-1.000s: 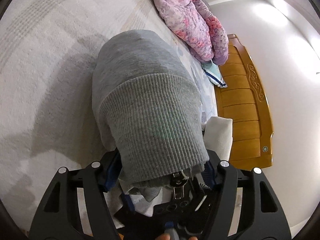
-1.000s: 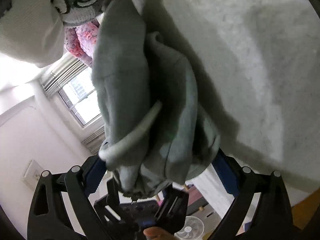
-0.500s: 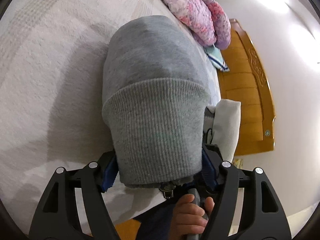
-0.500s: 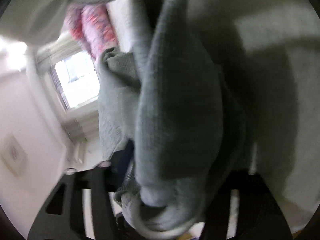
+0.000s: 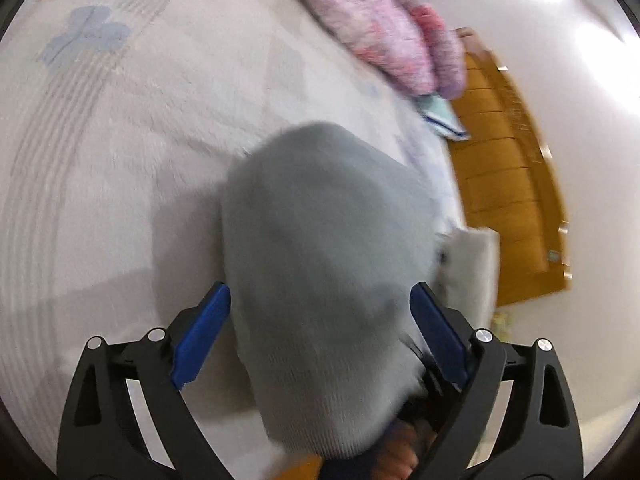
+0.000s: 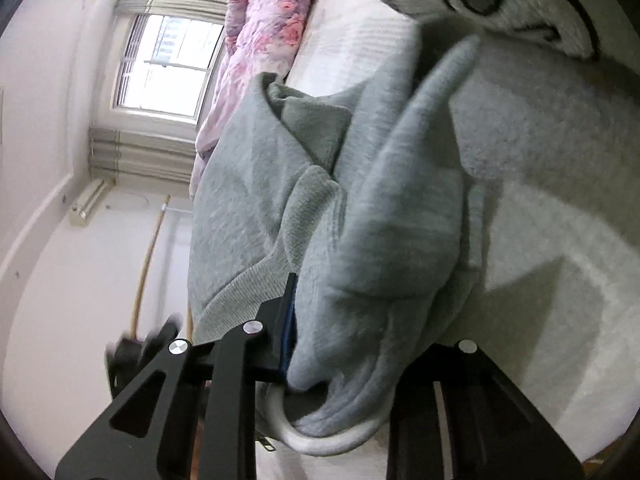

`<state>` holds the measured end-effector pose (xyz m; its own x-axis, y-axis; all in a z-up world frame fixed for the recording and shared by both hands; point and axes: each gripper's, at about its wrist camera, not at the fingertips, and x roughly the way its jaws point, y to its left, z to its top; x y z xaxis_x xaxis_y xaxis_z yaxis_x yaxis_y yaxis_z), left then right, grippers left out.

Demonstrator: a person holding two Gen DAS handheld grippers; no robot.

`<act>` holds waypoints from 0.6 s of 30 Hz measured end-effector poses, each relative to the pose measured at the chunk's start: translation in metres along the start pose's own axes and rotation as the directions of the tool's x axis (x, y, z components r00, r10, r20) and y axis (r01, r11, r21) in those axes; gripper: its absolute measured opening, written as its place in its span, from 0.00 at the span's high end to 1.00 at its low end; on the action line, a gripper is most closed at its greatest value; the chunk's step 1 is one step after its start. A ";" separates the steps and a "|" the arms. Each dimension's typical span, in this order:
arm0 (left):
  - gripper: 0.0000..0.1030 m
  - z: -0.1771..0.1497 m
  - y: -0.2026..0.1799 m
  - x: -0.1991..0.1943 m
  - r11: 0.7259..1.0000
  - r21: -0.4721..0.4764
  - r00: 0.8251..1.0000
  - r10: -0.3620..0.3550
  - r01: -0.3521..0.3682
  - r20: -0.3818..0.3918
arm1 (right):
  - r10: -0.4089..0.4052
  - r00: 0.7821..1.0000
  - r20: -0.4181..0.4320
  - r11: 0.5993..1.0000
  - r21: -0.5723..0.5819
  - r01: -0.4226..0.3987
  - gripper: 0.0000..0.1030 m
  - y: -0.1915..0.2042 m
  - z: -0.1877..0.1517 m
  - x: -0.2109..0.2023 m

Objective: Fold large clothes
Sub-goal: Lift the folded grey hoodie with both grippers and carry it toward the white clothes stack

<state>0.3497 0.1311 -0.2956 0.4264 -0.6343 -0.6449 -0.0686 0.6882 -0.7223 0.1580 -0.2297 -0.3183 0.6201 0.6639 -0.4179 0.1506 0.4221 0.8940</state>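
1. Left gripper: jaws have just been opening and stand wide apart. The grey hoodie lies between the blue pads and passes over the tool, but the pads show daylight at the cloth's edges and do not appear to press it.

2. Right gripper: jaws have just been closing and are now clamped on a thick bunch of the same hoodie. A white drawcord loops out just below the grip.

3. Location of the garment: draped over and ahead of both tools, resting on the pale bedspread beyond the fingertips.

4. Handling, as judged: soft, limp fleece knit, moderately heavy for clothing and bulky. It should sag and bunch wherever unsupported, is not slippery or fragile, and should tolerate a firm pinch.

5. Where to grip, as judged: the ribbed hem band nearest the left tool, or a seam edge. These denser parts hold shape better than open fleece. Avoid taking the drawcord alone.

6. Appearance: heather-grey, fuzzy outer face, ribbed trim, several layers folded on themselves in the right view. The left view is motion-blurred.

7. Farther out: pink floral quilt at the far end of the bed, wooden headboard to the right, window in the right view.
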 end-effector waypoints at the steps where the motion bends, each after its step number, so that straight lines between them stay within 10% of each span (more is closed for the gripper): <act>1: 0.10 0.005 0.000 0.006 1.000 -0.002 1.000 -0.011 0.011 -0.009 | -0.003 1.000 -0.005 1.000 -0.003 0.003 0.79 0.003 0.002 -0.001; 7: 0.06 0.025 -0.006 0.035 0.998 -0.005 0.998 0.061 -0.061 0.023 | -0.061 0.998 -0.016 0.996 -0.062 0.060 0.80 0.018 0.006 0.009; 10: 0.23 0.017 -0.013 0.027 0.995 0.042 0.991 0.084 -0.089 0.103 | -0.119 0.993 0.004 0.979 -0.164 0.118 0.81 0.045 0.000 0.014; 18: 0.33 -0.007 -0.022 -0.023 0.998 0.059 0.964 -0.042 0.027 0.262 | -0.173 0.979 0.108 0.846 -0.493 0.204 0.84 0.125 -0.020 -0.001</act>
<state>0.3350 0.1279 -0.2673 0.6506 -0.5479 -0.5259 -0.0034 0.6903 -0.7235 0.1608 -0.1650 -0.2097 0.6644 0.5098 -0.5465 -0.1252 0.7968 0.5911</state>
